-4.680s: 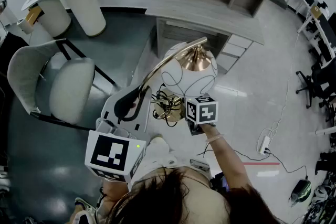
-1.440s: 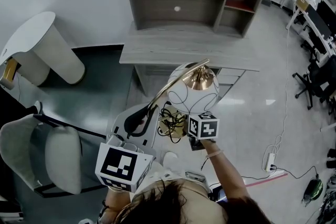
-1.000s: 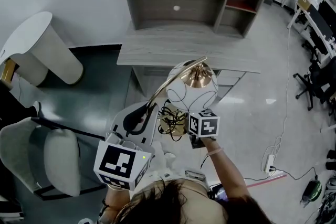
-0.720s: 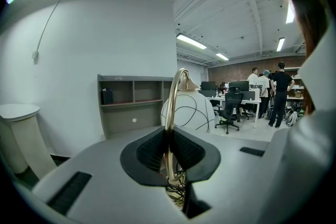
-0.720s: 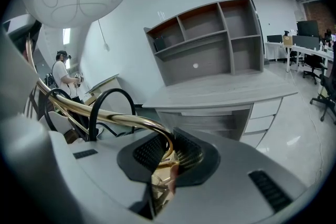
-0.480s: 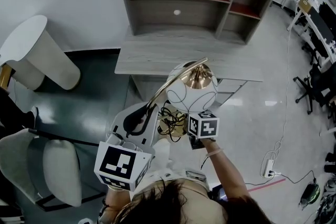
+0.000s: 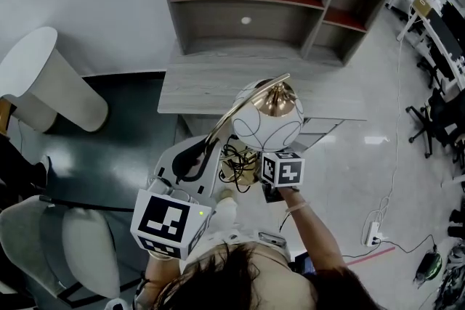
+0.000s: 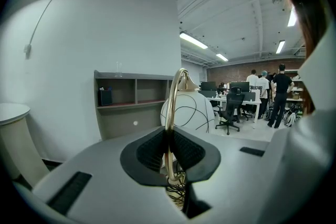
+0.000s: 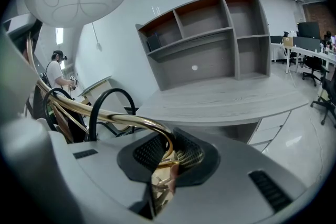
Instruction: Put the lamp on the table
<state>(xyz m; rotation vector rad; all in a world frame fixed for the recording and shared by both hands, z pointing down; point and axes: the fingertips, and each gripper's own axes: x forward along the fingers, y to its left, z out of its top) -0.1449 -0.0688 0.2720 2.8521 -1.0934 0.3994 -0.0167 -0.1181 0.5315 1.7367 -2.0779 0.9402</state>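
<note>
The lamp [image 7: 266,121] is clamped by its curved brass rod in the left tool [image 8: 169,150] and the right tool [image 9: 167,157]. Its round white globe is held near the grey wood-grain bench [image 7: 211,87].

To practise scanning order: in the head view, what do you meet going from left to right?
In order: white round table → left gripper → lamp → power strip on the floor → black office chair.

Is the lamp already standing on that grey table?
No, the left gripper and right gripper hold the lamp in the air, short of the table.
</note>
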